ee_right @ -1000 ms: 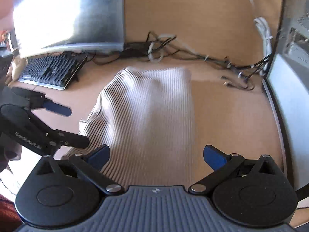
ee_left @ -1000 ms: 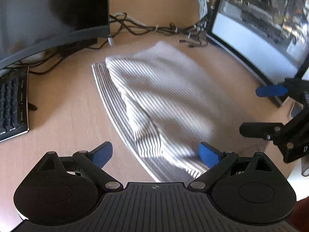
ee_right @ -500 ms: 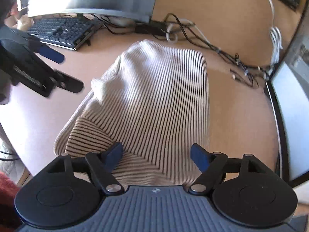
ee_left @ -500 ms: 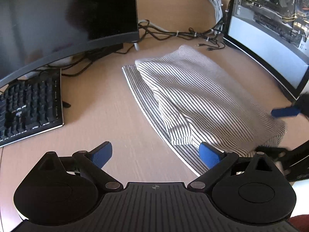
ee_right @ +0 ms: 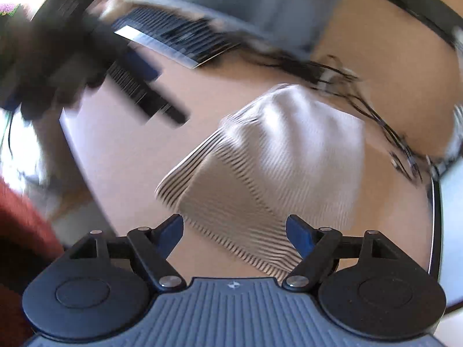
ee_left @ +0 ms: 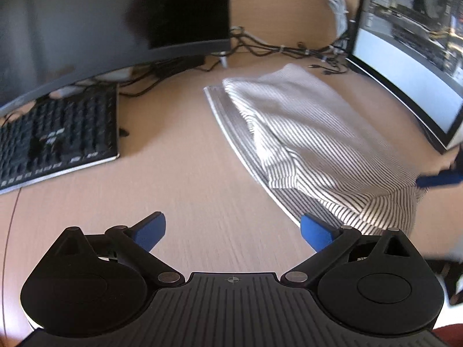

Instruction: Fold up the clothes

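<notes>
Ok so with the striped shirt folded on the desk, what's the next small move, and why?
Probably ease the right tongs down onto the striped shirt near corner: having just narrowed, they stand open above it, gripping nothing, while the left tongs are over bare desk.

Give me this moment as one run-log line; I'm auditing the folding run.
striped garment: folded on desk | left gripper: open, empty | right gripper: open over garment's near corner

Left tool [ee_left: 233,230] open above desk [ee_left: 179,190], folded striped garment [ee_left: 315,141] right, keyboard [ee_left: 58,138] left

Garment [ee_left: 312,144] on desk [ee_left: 179,190], keyboard [ee_left: 58,136] left, monitors behind.
</notes>
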Action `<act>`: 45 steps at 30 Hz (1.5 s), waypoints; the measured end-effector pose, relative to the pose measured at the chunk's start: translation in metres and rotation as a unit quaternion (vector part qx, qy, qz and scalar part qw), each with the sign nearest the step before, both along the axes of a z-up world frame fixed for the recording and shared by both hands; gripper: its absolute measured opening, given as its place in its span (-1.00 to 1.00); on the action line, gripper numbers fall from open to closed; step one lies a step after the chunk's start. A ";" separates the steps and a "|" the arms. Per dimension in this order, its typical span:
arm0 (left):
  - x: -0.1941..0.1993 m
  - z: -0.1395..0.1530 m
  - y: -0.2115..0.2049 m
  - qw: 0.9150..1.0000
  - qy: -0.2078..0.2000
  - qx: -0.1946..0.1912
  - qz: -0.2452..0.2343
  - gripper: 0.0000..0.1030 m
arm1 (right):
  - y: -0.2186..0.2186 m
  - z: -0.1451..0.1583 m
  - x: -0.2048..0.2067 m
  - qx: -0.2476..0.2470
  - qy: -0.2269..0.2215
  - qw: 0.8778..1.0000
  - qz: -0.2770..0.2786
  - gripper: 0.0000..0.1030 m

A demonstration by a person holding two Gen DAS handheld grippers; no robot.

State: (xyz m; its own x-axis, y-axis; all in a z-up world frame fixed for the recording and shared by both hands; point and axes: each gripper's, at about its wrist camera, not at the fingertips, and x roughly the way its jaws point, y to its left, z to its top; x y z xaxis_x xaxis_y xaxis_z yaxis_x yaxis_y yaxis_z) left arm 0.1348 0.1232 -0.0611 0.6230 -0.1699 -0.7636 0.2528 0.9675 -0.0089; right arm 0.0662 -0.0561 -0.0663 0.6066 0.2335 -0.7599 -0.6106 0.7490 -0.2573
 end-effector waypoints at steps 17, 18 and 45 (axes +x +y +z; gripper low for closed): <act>-0.033 -0.004 0.029 0.986 0.029 -0.056 0.153 0.98 | -0.029 0.052 0.029 0.050 -0.108 0.993 0.011 -0.72; -0.035 -0.004 0.031 0.985 0.029 -0.059 0.159 0.98 | -0.023 0.044 0.030 0.047 -0.095 0.994 0.021 -0.72; -0.054 -0.001 -0.044 0.994 -0.006 0.028 -0.105 1.00 | -0.024 -0.004 0.037 0.108 0.061 0.992 0.006 -0.34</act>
